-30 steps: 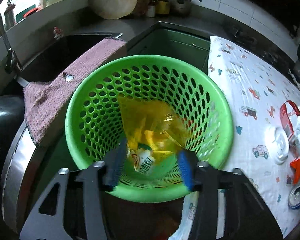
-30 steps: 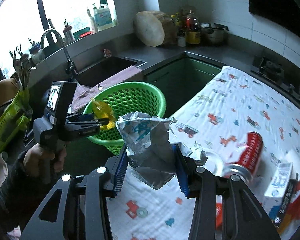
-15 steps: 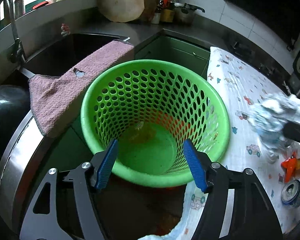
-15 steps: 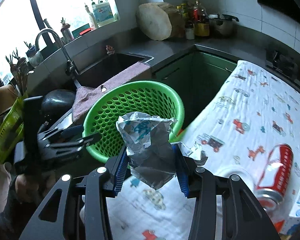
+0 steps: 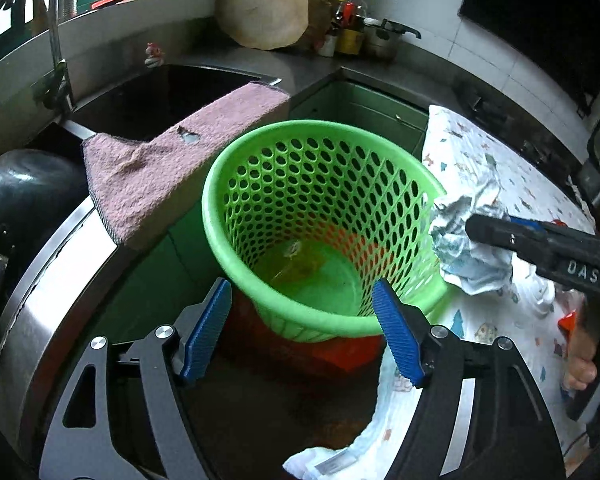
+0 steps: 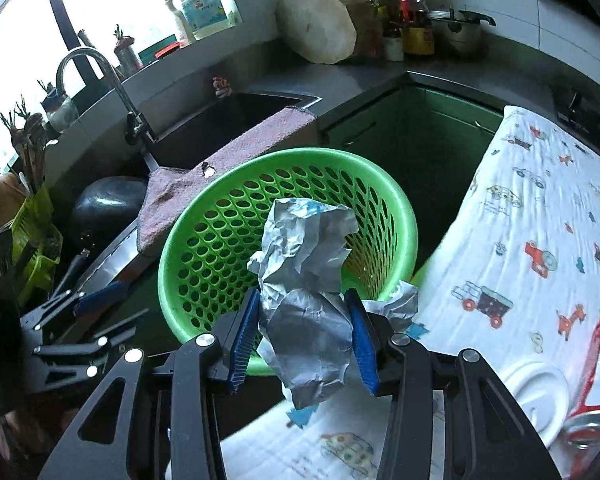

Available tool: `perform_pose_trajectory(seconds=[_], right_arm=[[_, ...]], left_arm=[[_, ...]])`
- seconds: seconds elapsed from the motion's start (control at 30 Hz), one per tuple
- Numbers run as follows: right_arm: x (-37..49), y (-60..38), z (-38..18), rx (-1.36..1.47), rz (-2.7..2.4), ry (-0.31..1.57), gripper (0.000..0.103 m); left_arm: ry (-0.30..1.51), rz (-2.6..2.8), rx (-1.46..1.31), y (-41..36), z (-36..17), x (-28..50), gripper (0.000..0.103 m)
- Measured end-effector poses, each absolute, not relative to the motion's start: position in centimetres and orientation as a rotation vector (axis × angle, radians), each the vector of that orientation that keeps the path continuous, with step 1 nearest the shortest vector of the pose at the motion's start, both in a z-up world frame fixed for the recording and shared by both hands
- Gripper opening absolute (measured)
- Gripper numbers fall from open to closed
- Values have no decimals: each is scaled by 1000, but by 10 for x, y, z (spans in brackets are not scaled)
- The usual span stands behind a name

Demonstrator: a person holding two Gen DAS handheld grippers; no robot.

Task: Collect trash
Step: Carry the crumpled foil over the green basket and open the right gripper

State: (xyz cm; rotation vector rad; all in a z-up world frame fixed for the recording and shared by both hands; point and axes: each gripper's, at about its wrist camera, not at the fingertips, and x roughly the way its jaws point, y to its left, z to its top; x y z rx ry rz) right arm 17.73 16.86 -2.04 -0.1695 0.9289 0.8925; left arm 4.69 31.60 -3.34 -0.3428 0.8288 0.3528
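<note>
Crumpled foil wrapper (image 6: 306, 300) now nearer perforated green basket (image 6: 396, 216), clamped in right hand-held gripper (image 6: 302, 338)

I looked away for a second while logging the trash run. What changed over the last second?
The left gripper let go of the yellow snack bag, which now lies at the bottom of the green basket; its jaws are opening, empty. The right gripper carried the crumpled silver wrapper from over the tablecloth to the basket's rim. The wrapper stays clamped; the basket has not moved.
</note>
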Motion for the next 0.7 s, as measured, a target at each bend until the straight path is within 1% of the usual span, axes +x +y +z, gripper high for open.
perform_pose_trajectory(seconds=[0.3,0.37,0.43,0.47,0.53,0.7], right_arm=[[187,188,-26,-188,895,929,44],[189,191,-27,-186,898,936,48],[190,190,-27,-178,899,936,63],[189,189,-26,-174,898,930,65],[186,186,-24,-181,900,926,65],[177,169,-12,-186,901,914,65]], left_arm=[[837,354,-353,313,-35,46,72],[839,352,-347,311,-34,47,72],[836,351,-343,309,-32,46,73],[833,350,-342,308,-30,46,73],[827,349,-340,306,-28,44,75],[824,342,-327,297,-22,46,75]])
